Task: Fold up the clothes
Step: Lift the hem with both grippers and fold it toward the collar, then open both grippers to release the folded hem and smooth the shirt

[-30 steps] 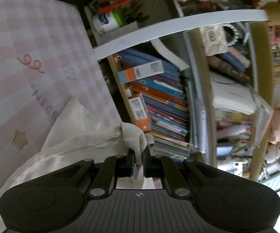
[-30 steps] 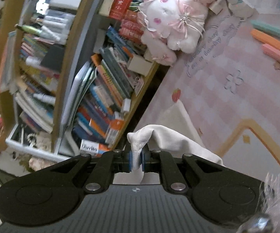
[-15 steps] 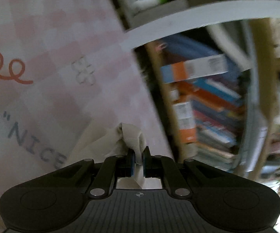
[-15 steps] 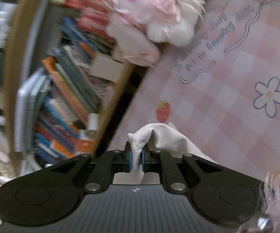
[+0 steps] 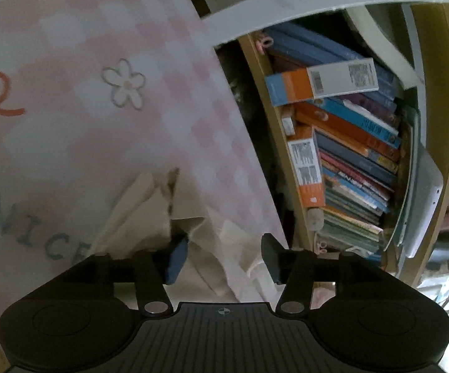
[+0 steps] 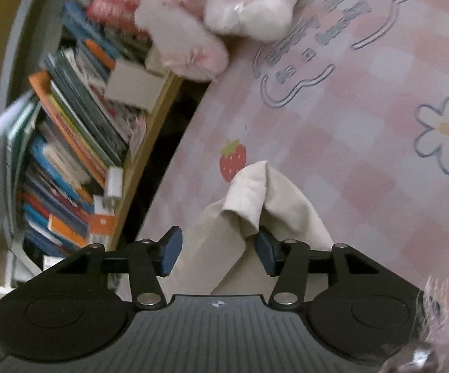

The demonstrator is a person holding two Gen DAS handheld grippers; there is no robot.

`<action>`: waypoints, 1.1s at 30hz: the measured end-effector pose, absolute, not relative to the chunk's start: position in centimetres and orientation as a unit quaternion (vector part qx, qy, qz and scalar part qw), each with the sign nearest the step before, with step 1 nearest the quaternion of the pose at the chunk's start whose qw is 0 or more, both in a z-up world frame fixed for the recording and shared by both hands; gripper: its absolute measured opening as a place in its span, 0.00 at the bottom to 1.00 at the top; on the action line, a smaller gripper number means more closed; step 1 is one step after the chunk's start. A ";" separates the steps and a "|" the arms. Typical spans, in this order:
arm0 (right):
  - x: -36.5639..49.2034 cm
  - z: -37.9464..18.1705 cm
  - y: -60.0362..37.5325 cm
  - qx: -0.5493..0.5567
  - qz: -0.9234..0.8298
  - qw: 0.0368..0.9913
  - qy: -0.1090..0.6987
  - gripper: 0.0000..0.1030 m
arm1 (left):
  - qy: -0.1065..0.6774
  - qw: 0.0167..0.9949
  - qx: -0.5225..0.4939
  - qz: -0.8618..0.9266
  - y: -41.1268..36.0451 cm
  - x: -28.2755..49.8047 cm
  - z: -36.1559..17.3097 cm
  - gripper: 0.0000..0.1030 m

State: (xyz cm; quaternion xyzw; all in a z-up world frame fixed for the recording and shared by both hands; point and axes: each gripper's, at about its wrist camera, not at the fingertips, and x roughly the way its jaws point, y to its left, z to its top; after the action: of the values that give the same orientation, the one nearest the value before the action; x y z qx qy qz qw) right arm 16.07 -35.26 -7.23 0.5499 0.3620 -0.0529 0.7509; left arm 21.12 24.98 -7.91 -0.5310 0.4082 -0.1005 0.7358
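Note:
A cream-white garment [image 5: 150,214] lies on the pink checked table cover [image 5: 100,46], near the table's edge. My left gripper [image 5: 223,259] is open, its jaws spread over the garment's folded corner without pinching it. In the right wrist view the same garment [image 6: 255,199] lies bunched with a raised fold. My right gripper [image 6: 216,253] is open, and the fold rests against its right pad [image 6: 266,255].
A bookshelf packed with books [image 5: 349,143] stands just past the table's edge, also in the right wrist view [image 6: 69,143]. A white and pink plush toy [image 6: 218,9] sits at the table's far edge. A dark gap [image 5: 255,118] runs between table and shelf.
Both grippers were shut on the garment's corners and have opened. The cloth has dropped onto the table cover. Both grippers have come lower and closer to the table.

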 end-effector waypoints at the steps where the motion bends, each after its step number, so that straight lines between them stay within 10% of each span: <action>1: 16.6 -7.2 -35.2 0.546 -0.049 0.750 0.369 0.49 | 0.408 0.731 -0.538 -0.100 25.0 21.7 -8.0 0.51; 9: 17.8 -4.9 -38.4 0.597 -0.089 0.758 0.249 0.48 | 0.291 0.736 -0.610 -0.026 28.9 22.1 -5.4 0.53; 20: 14.2 -1.3 -20.5 0.039 -0.016 0.934 0.354 0.50 | 0.376 0.912 -0.060 -0.149 9.1 15.8 -2.0 0.50; 33: 17.6 -2.4 -15.8 0.046 0.050 0.913 0.402 0.51 | 0.344 0.905 0.099 -0.228 -0.6 14.3 -3.0 0.51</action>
State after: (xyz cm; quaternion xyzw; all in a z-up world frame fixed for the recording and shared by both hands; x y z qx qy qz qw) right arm 17.59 -15.83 -2.39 0.0457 0.4020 0.0496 0.9131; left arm 14.29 -0.56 -3.03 0.0991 0.3442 -0.2278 0.9054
